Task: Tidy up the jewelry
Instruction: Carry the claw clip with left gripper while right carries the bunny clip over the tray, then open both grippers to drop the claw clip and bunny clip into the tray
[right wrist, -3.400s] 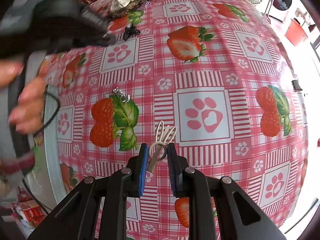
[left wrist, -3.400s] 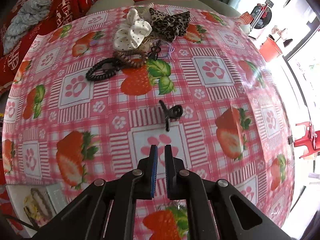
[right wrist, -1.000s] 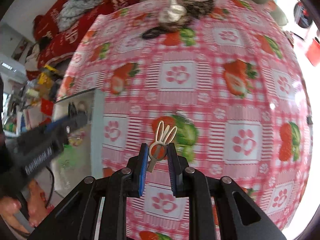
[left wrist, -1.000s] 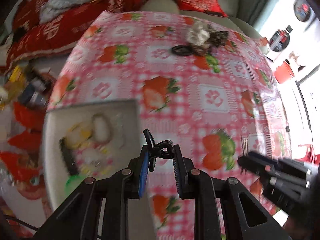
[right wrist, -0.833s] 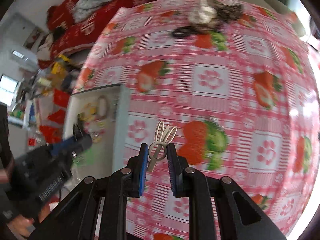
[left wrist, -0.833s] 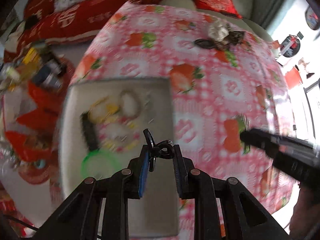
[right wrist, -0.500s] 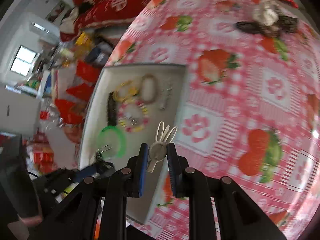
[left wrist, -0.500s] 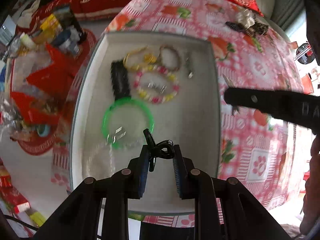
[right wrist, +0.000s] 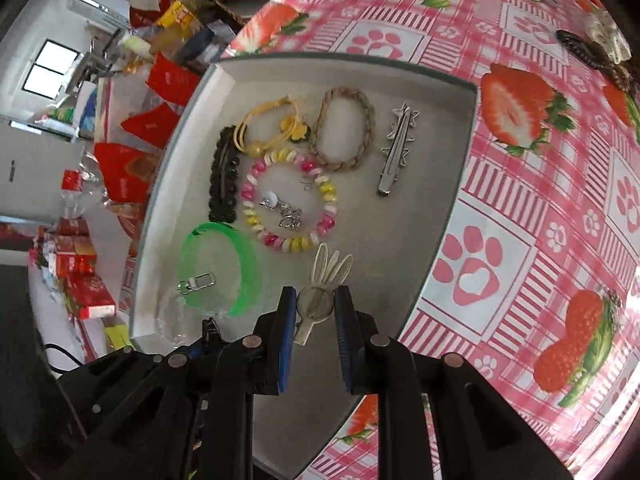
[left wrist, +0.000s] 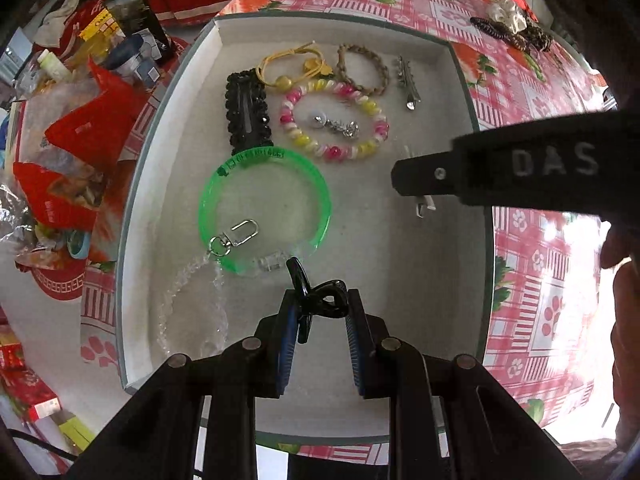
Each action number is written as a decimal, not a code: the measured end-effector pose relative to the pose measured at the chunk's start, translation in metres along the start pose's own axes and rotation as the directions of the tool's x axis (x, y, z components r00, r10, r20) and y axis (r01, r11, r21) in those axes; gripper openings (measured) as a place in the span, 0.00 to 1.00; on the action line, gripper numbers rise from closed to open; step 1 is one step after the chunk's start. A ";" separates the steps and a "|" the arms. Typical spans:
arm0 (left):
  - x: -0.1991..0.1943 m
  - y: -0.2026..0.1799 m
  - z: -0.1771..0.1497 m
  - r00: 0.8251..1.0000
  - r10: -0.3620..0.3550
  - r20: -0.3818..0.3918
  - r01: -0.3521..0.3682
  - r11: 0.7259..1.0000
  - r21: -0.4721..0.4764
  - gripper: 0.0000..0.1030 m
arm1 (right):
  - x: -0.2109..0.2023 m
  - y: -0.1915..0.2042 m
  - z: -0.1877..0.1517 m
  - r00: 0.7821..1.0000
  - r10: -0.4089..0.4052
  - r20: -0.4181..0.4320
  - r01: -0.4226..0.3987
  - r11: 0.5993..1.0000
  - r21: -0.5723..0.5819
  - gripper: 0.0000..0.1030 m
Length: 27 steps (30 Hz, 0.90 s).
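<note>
- Both tongs hover above the white tray (left wrist: 168,92) at the near left edge of the bench (right wrist: 520,208), each carrying a piece for sorting.
- The left tongs (left wrist: 320,312) are closed on a small black claw clip (left wrist: 316,296), poised over the tray's near half, just beside the green bangle (left wrist: 264,208).
- The right tongs (right wrist: 316,312) pinch a silver rabbit-ear clip (right wrist: 324,280), held over the tray's near right part.
- Much looks done: a black barrette (left wrist: 246,108), yellow hair tie (left wrist: 288,68), braided band (right wrist: 344,132), pink-and-yellow spiral bracelet (left wrist: 332,120), spiked silver clip (right wrist: 396,148) and a clear beaded strand (left wrist: 188,280) already lie in the tray.
- Left to do, by appearance: release both held clips, then fetch the scrunchies and coil ties (left wrist: 512,24) heaped at the bench's far right.
- That far heap is small and partly cut off; the charms inside the spiral bracelet are hard to identify.
</note>
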<state>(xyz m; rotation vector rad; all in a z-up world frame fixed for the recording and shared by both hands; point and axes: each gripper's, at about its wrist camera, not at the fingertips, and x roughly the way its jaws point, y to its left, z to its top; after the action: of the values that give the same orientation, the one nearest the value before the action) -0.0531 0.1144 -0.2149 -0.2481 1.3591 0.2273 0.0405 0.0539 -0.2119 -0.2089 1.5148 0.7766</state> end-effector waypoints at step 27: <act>-0.044 0.009 0.013 0.997 0.067 0.050 -0.063 0.996 -0.068 1.00 | -0.049 0.002 0.014 0.993 -0.055 0.100 0.052 0.998 0.033 0.62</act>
<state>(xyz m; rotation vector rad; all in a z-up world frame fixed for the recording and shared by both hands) -0.0522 0.1264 -0.1702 -0.2521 1.3100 0.3317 0.0571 0.0474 -0.1641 -0.1845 1.4193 0.7107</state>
